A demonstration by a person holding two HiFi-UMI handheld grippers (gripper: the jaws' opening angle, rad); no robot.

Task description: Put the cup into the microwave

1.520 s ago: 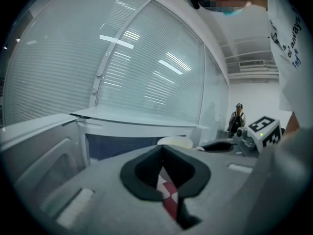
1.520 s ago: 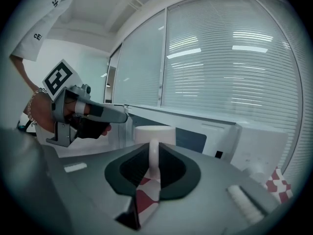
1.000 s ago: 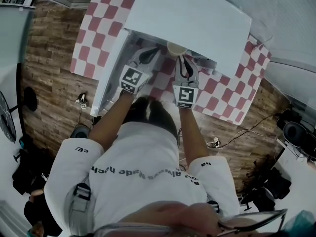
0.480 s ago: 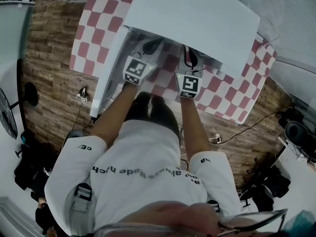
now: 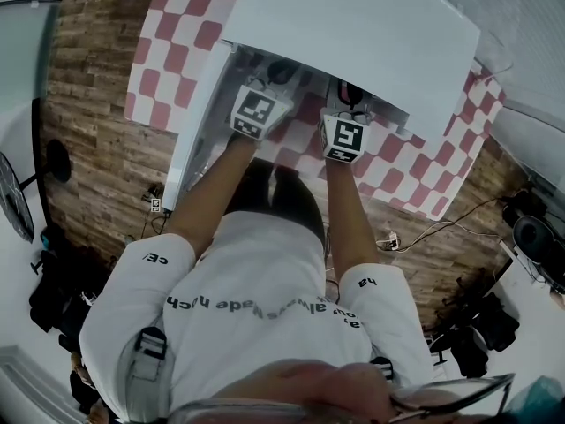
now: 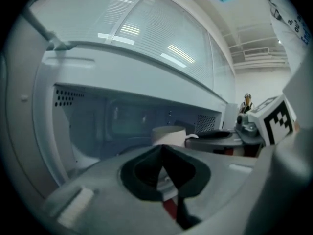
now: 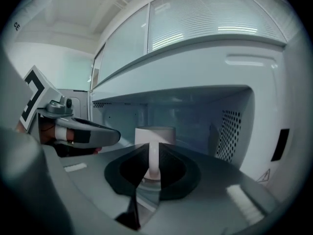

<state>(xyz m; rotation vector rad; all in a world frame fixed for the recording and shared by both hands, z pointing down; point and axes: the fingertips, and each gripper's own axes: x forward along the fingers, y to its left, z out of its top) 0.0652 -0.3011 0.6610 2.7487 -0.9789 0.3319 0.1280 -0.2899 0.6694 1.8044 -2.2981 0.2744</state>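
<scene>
The white microwave [image 5: 353, 34] stands on a red-and-white checked table, its door [image 5: 196, 126] swung open to the left. The white cup [image 7: 154, 135] is upright at my right gripper's tip, inside the open cavity [image 7: 195, 116]. My right gripper [image 7: 153, 154] is shut on the cup's handle. The head view hides the cup under the microwave's top. My left gripper [image 6: 162, 152] is shut with nothing in it, just left of the cup [image 6: 168, 134], also reaching into the cavity. From above, the left gripper [image 5: 275, 76] and the right gripper [image 5: 349, 97] lie side by side.
The cavity's perforated right wall [image 7: 229, 133] is close to the cup. The checked tablecloth [image 5: 172, 56] covers the table around the microwave. Wooden floor with cables [image 5: 415, 237] lies below. A person [image 6: 247, 102] stands far back in the room.
Both grippers have pushed forward under the microwave's top. The cup, visible in front of the opening a second ago, has gone with the right gripper out of the head view's sight.
</scene>
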